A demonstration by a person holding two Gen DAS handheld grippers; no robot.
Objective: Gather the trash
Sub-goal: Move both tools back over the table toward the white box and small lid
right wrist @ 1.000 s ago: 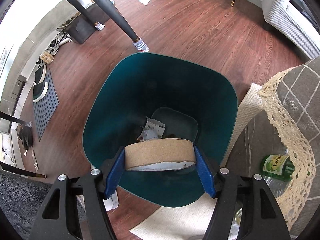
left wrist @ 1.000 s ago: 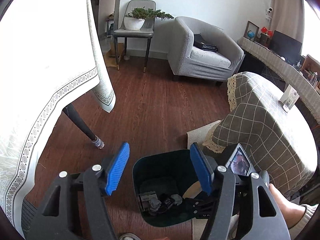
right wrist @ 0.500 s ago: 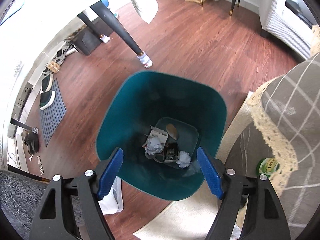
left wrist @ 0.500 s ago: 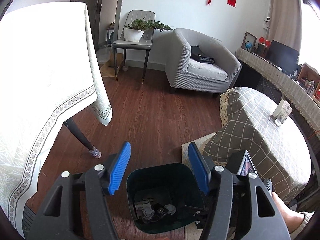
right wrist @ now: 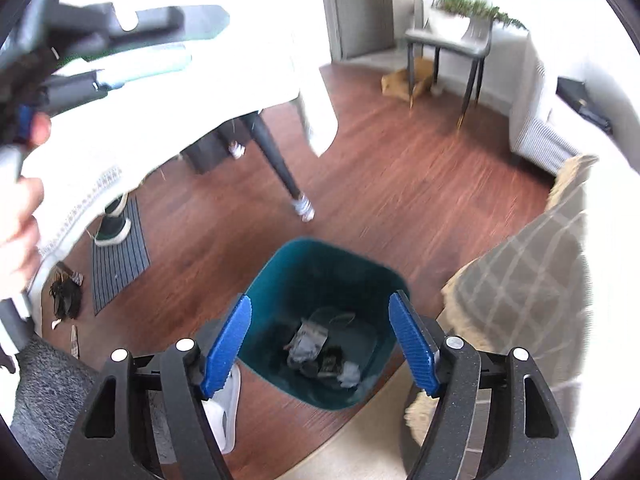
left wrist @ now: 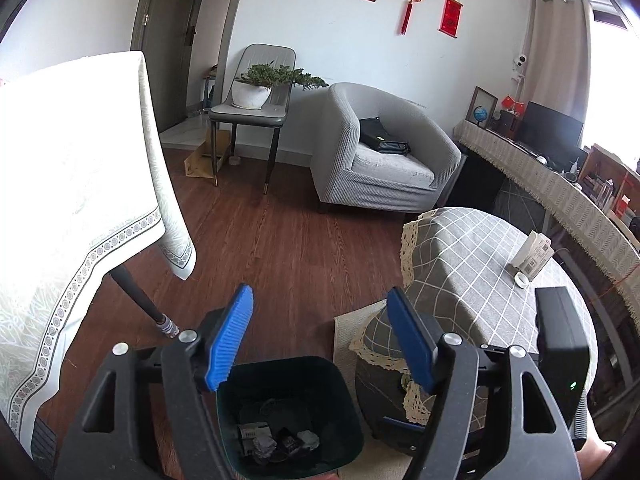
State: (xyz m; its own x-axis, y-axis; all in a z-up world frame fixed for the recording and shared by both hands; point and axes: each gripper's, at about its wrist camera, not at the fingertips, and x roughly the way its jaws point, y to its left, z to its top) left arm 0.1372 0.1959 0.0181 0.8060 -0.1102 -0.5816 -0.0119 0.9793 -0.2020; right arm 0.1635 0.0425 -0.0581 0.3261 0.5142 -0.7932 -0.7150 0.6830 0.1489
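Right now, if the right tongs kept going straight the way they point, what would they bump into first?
Most likely the teal trash bin: the right tongs, open and empty, aim down into its mouth, toward the crumpled trash inside. Depth is hard to judge in this blurred view.

the dark wood floor (right wrist: pixel 400 200) carries a teal bin (right wrist: pixel 280 280) at six o'clock, crumpled scraps (right wrist: pixel 316 348) lying in its bottom. a pale rug (left wrist: pixel 344 332) lies just beside it at four o'clock. a striped mat (right wrist: pixel 118 256) with a shoe (right wrist: pixel 114 224) on it lies at nine o'clock.
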